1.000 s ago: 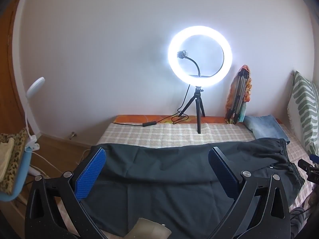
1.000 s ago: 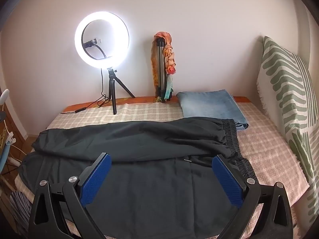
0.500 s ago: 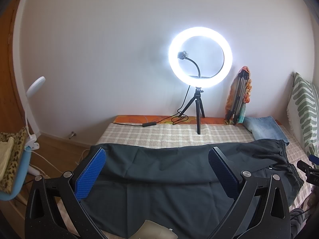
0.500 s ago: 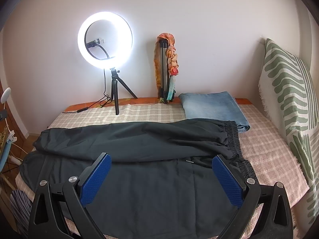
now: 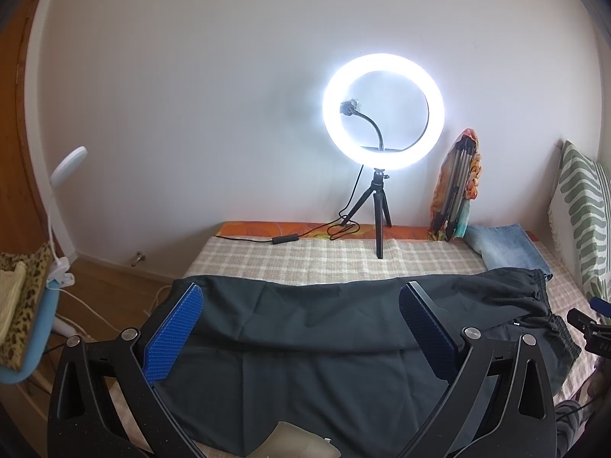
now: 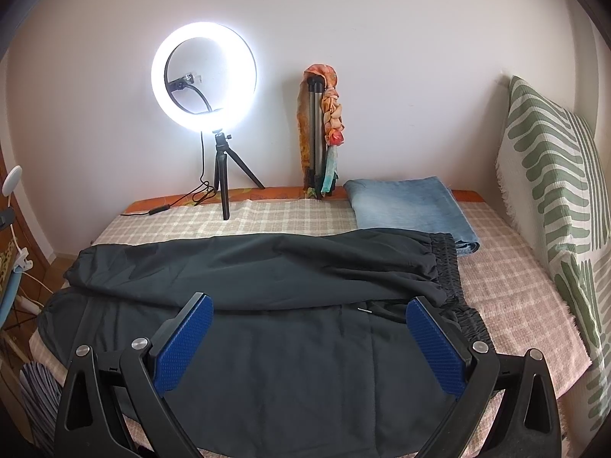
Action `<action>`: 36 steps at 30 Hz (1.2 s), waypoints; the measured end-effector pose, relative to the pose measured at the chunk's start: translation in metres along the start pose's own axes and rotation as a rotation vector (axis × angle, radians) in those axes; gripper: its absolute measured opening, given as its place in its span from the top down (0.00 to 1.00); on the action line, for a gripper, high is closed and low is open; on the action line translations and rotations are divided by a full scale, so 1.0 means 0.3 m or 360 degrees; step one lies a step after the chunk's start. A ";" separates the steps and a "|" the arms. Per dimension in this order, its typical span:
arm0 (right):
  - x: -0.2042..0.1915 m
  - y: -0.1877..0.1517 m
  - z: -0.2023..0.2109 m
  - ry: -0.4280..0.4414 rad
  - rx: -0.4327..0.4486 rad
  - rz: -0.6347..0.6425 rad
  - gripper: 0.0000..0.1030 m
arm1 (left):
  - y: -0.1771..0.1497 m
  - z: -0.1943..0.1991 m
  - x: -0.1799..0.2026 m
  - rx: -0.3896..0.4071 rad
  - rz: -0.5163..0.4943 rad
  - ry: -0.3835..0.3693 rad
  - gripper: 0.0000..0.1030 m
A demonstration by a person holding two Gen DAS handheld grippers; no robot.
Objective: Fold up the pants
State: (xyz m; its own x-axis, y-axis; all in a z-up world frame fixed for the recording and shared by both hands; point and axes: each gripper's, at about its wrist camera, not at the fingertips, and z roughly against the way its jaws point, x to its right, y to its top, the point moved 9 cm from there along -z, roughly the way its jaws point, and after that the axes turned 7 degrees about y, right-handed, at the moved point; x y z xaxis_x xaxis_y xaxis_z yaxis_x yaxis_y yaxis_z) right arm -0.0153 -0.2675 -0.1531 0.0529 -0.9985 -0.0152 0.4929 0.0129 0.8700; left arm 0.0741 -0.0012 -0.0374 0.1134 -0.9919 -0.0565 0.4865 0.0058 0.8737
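Note:
Dark pants (image 6: 267, 305) lie flat across the checked bed cover (image 6: 290, 217), waistband at the right, cuffs at the left, the far leg overlapping the near one. In the left wrist view the same pants (image 5: 305, 336) fill the foreground. My left gripper (image 5: 299, 297) hovers open above the leg end, blue pads wide apart and nothing between them. My right gripper (image 6: 309, 307) is open too, held over the pants near the waistband and drawstring. The tip of the right gripper (image 5: 595, 324) shows at the right edge of the left wrist view.
A lit ring light on a small tripod (image 6: 223, 175) stands at the back of the bed with its cable. A folded tripod wrapped in a scarf (image 6: 320, 133) leans on the wall. Folded blue jeans (image 6: 408, 210) lie beside it. A green-patterned pillow (image 6: 553, 191) stands right. A clip lamp (image 5: 68, 160) stands left.
Both grippers have drifted slightly, the right wrist view shifting a little to the left. The pants have not moved and both grippers stay open.

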 end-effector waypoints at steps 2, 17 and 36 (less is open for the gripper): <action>-0.003 0.002 -0.002 0.0004 0.0001 0.0003 0.01 | 0.000 0.000 -0.001 -0.0001 0.0000 0.0001 0.01; -0.008 0.000 0.004 0.0007 0.0004 0.0005 0.01 | 0.004 0.005 0.001 0.0000 0.0003 -0.0004 0.01; -0.018 -0.002 0.002 0.0012 -0.0001 0.0017 0.01 | 0.002 0.005 -0.001 -0.0001 0.0005 -0.0004 0.01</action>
State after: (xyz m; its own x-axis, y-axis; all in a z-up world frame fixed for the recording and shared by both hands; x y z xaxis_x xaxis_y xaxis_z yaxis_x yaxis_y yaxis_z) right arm -0.0163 -0.2621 -0.1532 0.0644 -0.9979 -0.0097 0.4927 0.0234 0.8699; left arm 0.0732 -0.0010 -0.0361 0.1126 -0.9923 -0.0525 0.4865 0.0090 0.8737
